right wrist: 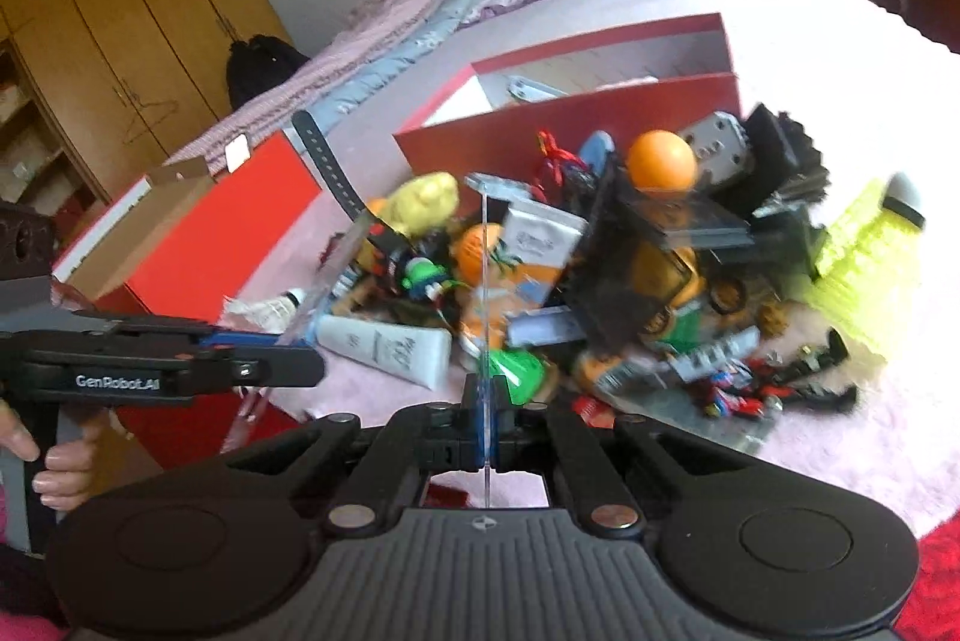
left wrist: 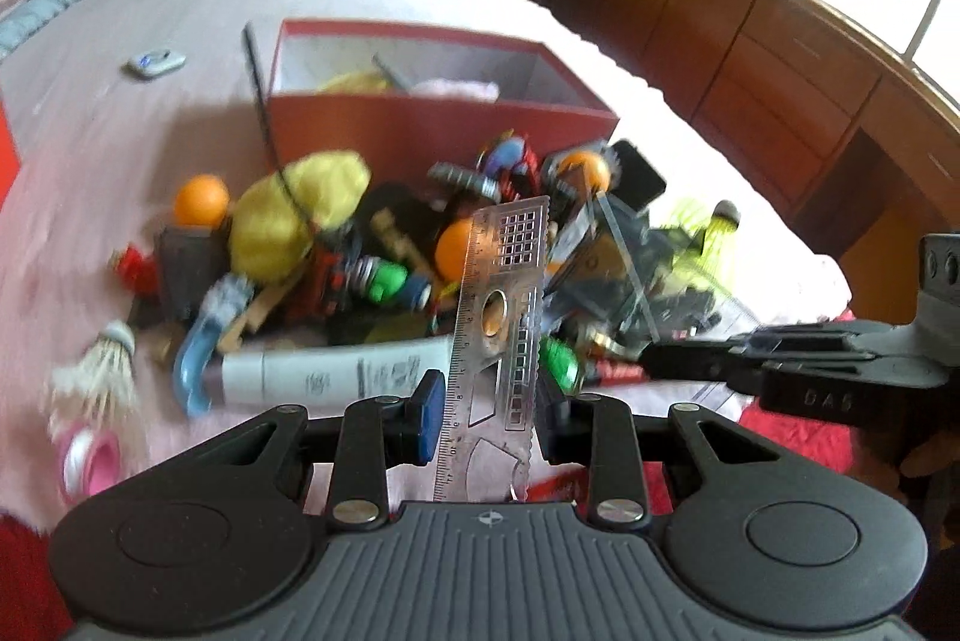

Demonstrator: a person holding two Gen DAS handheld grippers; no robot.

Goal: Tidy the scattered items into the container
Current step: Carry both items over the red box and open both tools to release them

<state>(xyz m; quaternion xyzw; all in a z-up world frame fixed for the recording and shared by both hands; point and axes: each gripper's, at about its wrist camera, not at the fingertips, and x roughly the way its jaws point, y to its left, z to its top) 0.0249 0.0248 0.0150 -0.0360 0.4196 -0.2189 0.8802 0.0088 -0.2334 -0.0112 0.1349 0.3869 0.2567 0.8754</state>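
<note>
Low in the frame, the left claw [left wrist: 489, 416] pinches a metal stencil ruler [left wrist: 501, 335] upright; the right claw [right wrist: 487, 422] is pressed together on a clear ruler [right wrist: 485, 293] seen edge-on, both lifted clear to carry. "GenRobot.AI" reads on the left claw's side. Mid-frame, the pile [left wrist: 384, 251] litters the bed [left wrist: 120, 149]. Behind it, the red box [left wrist: 444, 125] waits, partly filled.

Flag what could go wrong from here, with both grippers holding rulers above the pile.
1. The metal ruler sits at a slant in the left gripper, so it could slip.
2. The clear ruler is pinched edge-on by the right gripper; it may twist free before reaching the red box.
</note>
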